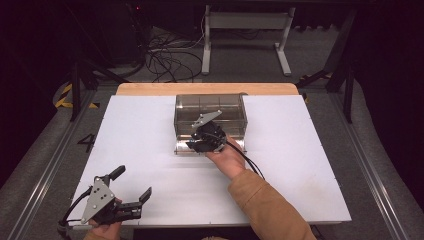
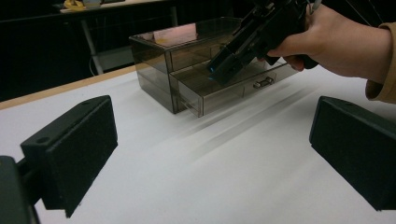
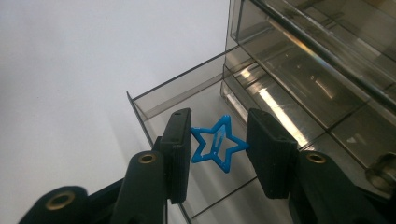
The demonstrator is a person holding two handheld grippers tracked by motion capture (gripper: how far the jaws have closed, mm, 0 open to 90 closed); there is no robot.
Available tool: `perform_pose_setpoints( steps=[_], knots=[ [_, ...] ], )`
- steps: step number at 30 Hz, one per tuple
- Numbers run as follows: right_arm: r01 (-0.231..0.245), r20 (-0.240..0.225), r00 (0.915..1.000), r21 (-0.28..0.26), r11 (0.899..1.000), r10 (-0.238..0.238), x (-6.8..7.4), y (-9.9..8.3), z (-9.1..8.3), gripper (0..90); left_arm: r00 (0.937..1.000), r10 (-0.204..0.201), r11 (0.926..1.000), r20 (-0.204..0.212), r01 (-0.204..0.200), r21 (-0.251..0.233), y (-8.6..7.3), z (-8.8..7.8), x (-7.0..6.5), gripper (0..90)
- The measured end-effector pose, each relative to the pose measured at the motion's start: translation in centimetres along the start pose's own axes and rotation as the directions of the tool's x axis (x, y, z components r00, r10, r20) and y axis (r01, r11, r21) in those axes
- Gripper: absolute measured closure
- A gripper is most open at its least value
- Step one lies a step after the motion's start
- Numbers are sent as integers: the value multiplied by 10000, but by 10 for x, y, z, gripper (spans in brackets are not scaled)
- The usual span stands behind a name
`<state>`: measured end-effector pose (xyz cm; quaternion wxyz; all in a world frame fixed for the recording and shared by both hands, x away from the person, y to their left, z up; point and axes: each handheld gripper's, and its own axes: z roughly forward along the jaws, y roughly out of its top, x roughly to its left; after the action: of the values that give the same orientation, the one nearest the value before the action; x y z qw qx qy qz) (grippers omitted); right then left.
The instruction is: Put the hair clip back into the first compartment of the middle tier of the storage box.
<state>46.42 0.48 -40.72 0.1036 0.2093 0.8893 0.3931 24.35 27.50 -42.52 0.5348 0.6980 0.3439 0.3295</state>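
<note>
1. The right gripper [image 3: 218, 147] is clamped on a blue star-shaped clip [image 3: 218, 143] — the two black pads press the star's points from either side.
2. The clip hangs between the pads over the pulled-out bottom drawer [image 3: 187, 93] of a smoky clear plastic drawer box [image 1: 210, 107]; whether the clip touches the drawer floor cannot be told.
3. In the high view the right gripper [image 1: 204, 141] sits at the front of the box, its grey three-cornered plate [image 1: 205, 119] tilted above it, and the right hand [image 1: 227, 159] in a tan sleeve [image 1: 267, 205] reaches in from below.
4. In the left gripper view the right gripper [image 2: 224, 65] points down at a slant into the open drawer [image 2: 224, 91], which has a small metal handle [image 2: 264, 83] on its front.
5. The left gripper [image 1: 132, 184] rests at the near left corner of the white table [image 1: 300, 165], well apart from the box — its jaws stand wide apart with nothing between them.
6. The drawer box stands near the far middle of the table, just before a wooden strip [image 1: 150, 89].
</note>
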Motion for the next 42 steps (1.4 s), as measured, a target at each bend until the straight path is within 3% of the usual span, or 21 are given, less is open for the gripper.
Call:
perform_pose_setpoints(
  steps=[16, 24, 42],
  knots=[
    [-47, 150, 9999, 285, 9996, 43, 2, 0, 9, 608, 10000, -14, 10000, 16, 14, -3, 0, 0, 0, 17],
    [3, 235, 9997, 178, 9998, -7, 3, 1, 8, 553, 10000, -26, 10000, 16, 26, -18, 0, 0, 0, 18],
    [90, 345, 9994, -643, 9979, -68, 8, 7, -26, 420, 10000, -85, 10000, 20, 86, -27, 0, 0, 0, 18]
  ],
)
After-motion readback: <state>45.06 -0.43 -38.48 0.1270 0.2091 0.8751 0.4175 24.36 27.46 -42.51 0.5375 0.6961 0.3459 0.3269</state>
